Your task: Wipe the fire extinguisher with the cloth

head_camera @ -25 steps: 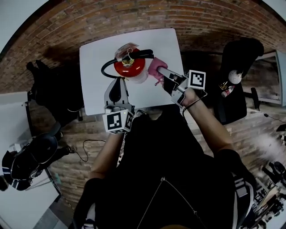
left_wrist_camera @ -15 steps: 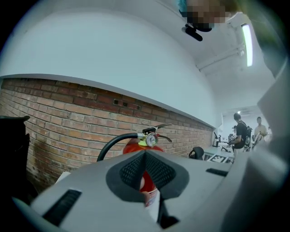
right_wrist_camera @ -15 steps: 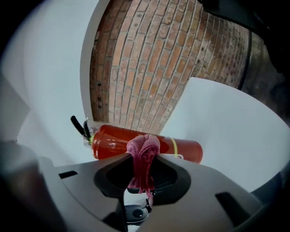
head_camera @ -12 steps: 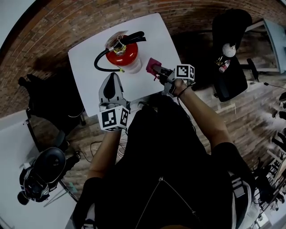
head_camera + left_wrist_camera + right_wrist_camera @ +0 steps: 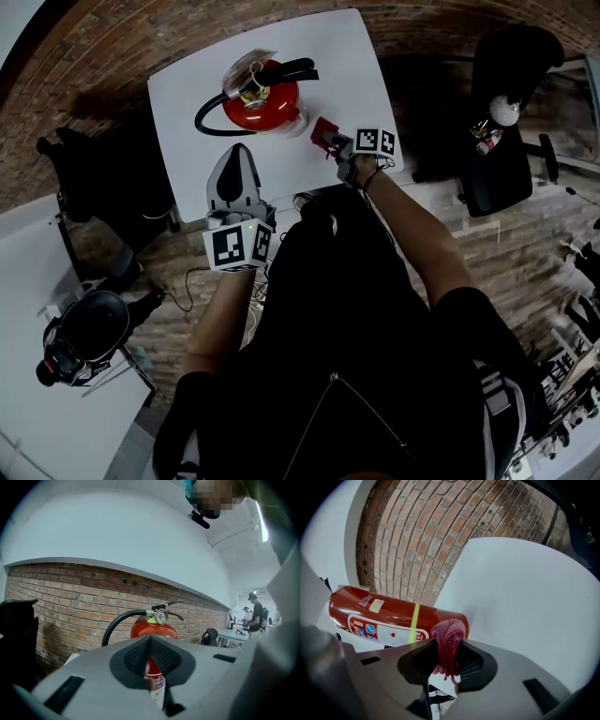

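Head view: a red cylindrical fire extinguisher stands upright on a white rectangular table, with its black rubber hose looping off its left side. The right gripper sits at the extinguisher's right, its 2 jaws clamped on a bunched dark-pink terry cloth. The cloth is just beside the red body; contact cannot be told. The left gripper hovers over the table's near part, tip aimed at the extinguisher and apart from it.

Left gripper view: the jaws are pressed together on nothing. The extinguisher's round pressure gauge rises behind them, with a red brick wall beyond.
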Motion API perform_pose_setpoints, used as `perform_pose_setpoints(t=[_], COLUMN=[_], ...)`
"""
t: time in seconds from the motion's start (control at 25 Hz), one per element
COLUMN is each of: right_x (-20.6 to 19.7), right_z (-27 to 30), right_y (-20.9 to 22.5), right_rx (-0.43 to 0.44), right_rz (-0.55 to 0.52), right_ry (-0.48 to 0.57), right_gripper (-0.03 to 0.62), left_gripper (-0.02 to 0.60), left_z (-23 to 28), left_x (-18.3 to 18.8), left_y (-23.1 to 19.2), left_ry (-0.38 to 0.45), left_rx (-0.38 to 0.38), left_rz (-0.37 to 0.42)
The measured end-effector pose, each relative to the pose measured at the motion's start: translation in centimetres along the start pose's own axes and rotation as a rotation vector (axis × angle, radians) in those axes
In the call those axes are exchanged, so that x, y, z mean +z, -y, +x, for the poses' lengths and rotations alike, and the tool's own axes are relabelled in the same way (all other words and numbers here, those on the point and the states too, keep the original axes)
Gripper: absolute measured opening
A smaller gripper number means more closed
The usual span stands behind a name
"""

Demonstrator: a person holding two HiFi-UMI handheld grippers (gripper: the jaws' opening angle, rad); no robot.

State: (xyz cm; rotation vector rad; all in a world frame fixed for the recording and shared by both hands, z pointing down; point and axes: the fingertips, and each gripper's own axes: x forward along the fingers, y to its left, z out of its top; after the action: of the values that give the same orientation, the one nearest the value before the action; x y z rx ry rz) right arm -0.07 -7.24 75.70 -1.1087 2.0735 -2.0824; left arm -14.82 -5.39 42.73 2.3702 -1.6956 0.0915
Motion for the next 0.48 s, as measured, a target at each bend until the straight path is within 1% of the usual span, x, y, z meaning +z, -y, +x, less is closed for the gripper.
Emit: perform_pose_setpoints(t=[0.12, 0.32, 0.48], right_x=[-0.7, -1.3, -1.6], right_z=[1.4, 3.7, 4.8], right_y=[1.4, 2.3, 3.6], right_rx=[-0.023, -0.037, -0.099], right_rz=[0.017, 0.056, 0.05], right_ry=[-0.035, -0.046, -0.051], right_gripper=[0.11, 0.11, 0.11], left_gripper=[0.01, 0.011, 0.011], left_z=[-0.3, -1.0, -1.6], left_x=[-0.3, -0.6, -0.5], left_y=[-0.1, -0.5, -0.9], left_ry=[-0.012, -0.028, -0.034], left_rx=[0.024, 0.057, 0.081], left_rz=[0.005, 0.013, 0.016])
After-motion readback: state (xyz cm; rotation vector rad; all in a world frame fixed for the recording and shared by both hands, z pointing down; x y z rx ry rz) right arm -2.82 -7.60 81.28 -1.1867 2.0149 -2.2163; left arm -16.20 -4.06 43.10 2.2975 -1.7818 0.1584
